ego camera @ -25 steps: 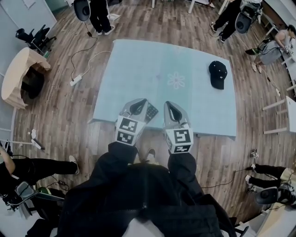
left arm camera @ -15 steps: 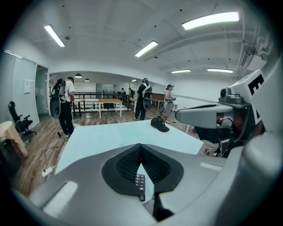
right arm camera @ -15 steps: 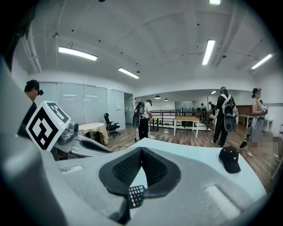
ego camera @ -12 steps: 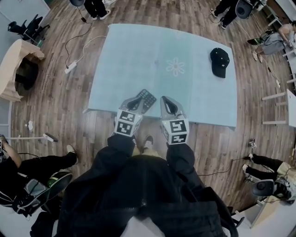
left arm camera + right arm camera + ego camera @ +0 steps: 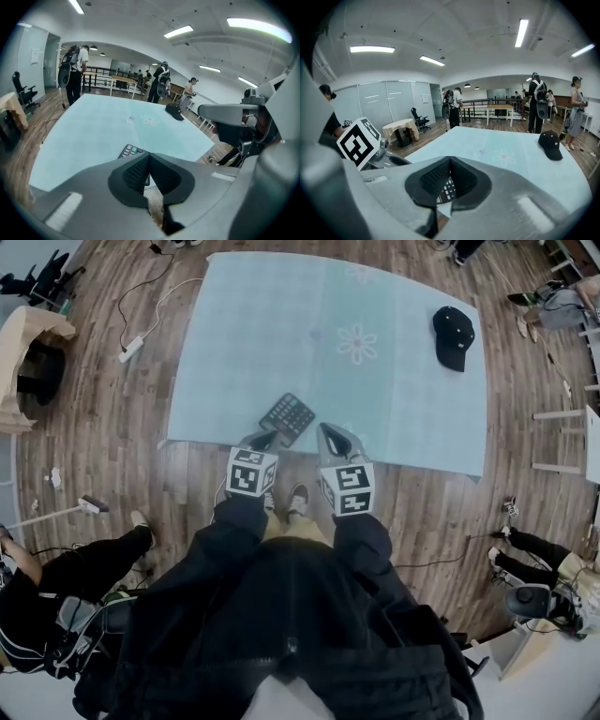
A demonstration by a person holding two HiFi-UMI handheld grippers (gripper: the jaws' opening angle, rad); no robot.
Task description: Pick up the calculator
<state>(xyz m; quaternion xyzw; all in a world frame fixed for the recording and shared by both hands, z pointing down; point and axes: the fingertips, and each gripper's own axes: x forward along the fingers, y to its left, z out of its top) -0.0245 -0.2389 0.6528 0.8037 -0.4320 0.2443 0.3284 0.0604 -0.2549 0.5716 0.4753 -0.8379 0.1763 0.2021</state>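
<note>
The dark calculator [image 5: 286,415] lies flat near the front edge of the pale blue table [image 5: 281,334]. It also shows just beyond the jaws in the left gripper view, calculator [image 5: 131,151], and between the pad tips in the right gripper view, calculator [image 5: 446,188]. My left gripper [image 5: 267,437] hangs over the table's front edge, just short of the calculator, jaws shut and empty [image 5: 149,157]. My right gripper [image 5: 323,430] is beside it to the right, jaws also shut with nothing in them [image 5: 450,160]. Neither touches the calculator.
A black cap [image 5: 453,337] lies at the table's far right. A flower print [image 5: 357,342] marks the cloth's middle. A power strip and cable [image 5: 131,341] lie on the wood floor at left. People stand beyond the table's far end [image 5: 75,75].
Both grippers have sunk toward the table's front edge. The calculator, earlier half covered by the left gripper, now shows whole just ahead of its tip.
</note>
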